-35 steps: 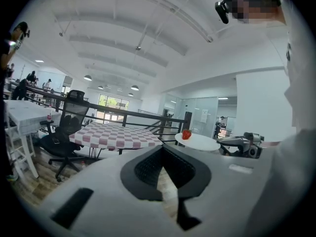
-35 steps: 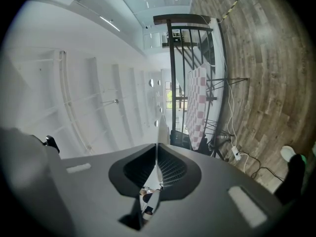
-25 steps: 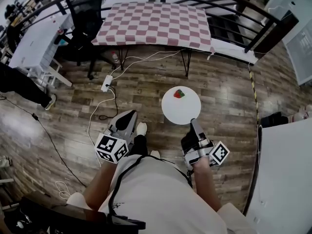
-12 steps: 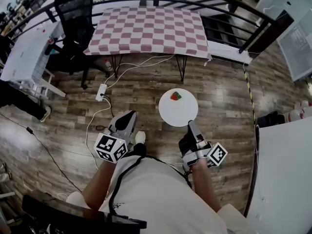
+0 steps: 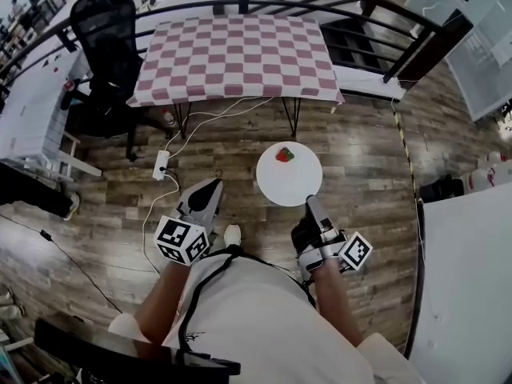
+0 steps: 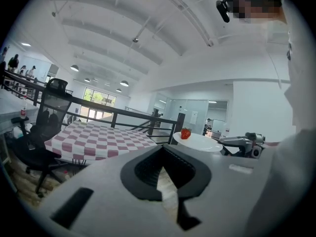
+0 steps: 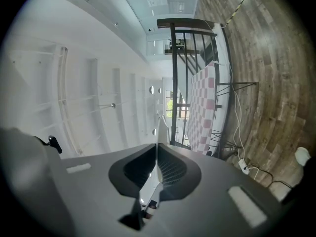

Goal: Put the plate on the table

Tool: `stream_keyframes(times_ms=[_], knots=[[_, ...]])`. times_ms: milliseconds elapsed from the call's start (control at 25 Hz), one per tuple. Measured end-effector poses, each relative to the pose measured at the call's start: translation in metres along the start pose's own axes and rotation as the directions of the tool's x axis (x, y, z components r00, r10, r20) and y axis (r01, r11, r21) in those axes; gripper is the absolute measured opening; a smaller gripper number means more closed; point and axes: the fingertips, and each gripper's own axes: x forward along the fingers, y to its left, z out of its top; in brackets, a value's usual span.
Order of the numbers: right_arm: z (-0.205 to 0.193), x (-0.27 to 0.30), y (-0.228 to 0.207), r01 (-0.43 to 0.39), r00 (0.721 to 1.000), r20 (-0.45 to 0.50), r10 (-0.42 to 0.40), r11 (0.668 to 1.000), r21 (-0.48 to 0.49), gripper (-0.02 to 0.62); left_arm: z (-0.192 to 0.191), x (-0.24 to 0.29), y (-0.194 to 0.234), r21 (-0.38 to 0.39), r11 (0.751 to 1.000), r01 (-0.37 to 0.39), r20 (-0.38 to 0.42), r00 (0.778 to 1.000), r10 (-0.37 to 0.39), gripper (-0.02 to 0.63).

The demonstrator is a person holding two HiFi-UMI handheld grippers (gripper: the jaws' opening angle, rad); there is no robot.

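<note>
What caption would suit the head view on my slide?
The right gripper holds a white plate with a strawberry by its rim, facing the checkered table.

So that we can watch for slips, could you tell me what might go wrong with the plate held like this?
The right tool grips the plate by one edge only, so it might tilt or slip. The strawberry lies loose near the far rim and could roll off. A white cable and power strip lie on the floor before the checked table, a possible trip hazard.
</note>
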Motion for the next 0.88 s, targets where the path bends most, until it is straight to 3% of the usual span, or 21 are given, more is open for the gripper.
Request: stream_keyframes(times_ms=[880], knots=[[-0.020, 0.112, -0.018, 0.012, 0.999, 0.046, -0.012, 1.000, -0.018, 0.020, 0.024, 0.035, 0.117, -0.018, 0.998, 0.052, -0.011, 0.999, -0.052, 0.006]])
